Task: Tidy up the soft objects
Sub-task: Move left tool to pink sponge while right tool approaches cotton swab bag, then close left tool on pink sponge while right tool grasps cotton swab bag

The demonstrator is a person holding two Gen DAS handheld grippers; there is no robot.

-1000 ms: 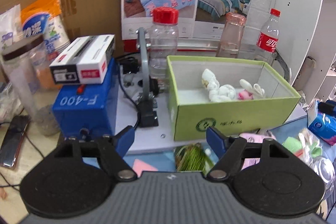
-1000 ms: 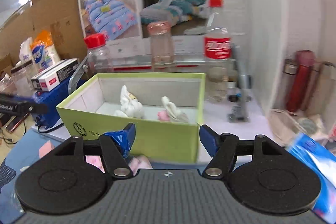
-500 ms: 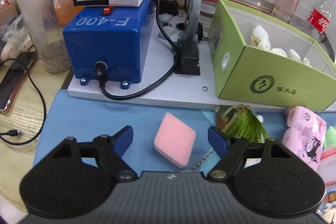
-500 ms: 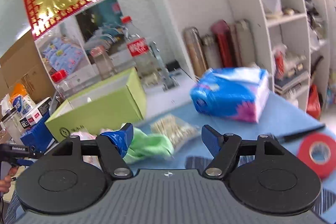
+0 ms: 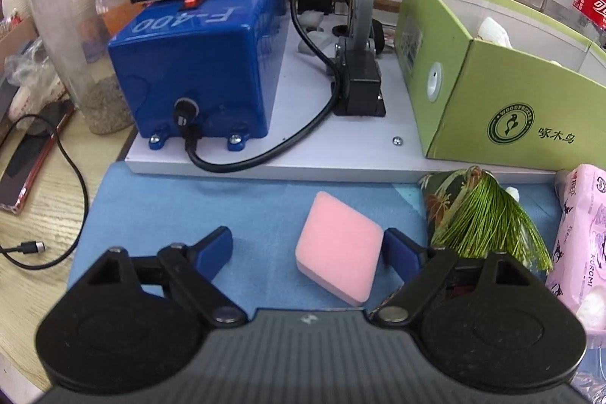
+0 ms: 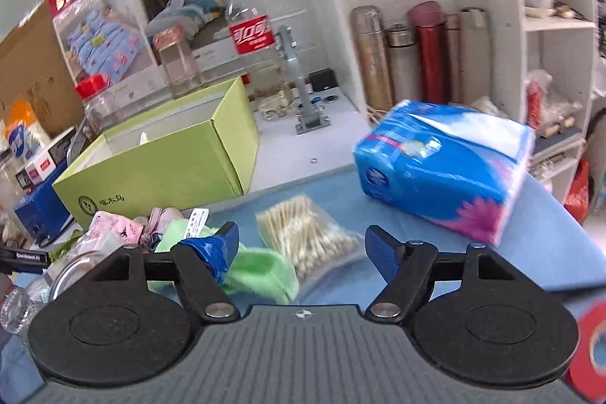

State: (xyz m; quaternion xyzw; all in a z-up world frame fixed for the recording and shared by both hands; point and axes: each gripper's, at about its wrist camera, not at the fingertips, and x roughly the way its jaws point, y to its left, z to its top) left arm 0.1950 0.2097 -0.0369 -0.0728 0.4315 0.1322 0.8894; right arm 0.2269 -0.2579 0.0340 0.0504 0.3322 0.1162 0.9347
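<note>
Jaws apart on both: left gripper (image 5: 307, 247) straddles a pink sponge (image 5: 338, 245) on the blue mat (image 5: 189, 199), its right finger just beside the sponge. Right gripper (image 6: 302, 242) holds nothing, w/ green cloth (image 6: 261, 271) at 7 o'clock, cotton-swab bag (image 6: 306, 233) between fingers, green box (image 6: 159, 173) at 10.

In the left wrist view the green box (image 5: 503, 93) runs off the right edge, and its wall hides all but the top of a white soft toy (image 5: 492, 31) inside. The pink tissue pack (image 5: 579, 245) is also cut by that edge. In the right wrist view the red tape roll (image 6: 591, 347) is blurred and cropped at the lower right corner, and the blue tissue pack (image 6: 443, 165) is smeared by motion, its print unreadable.
</note>
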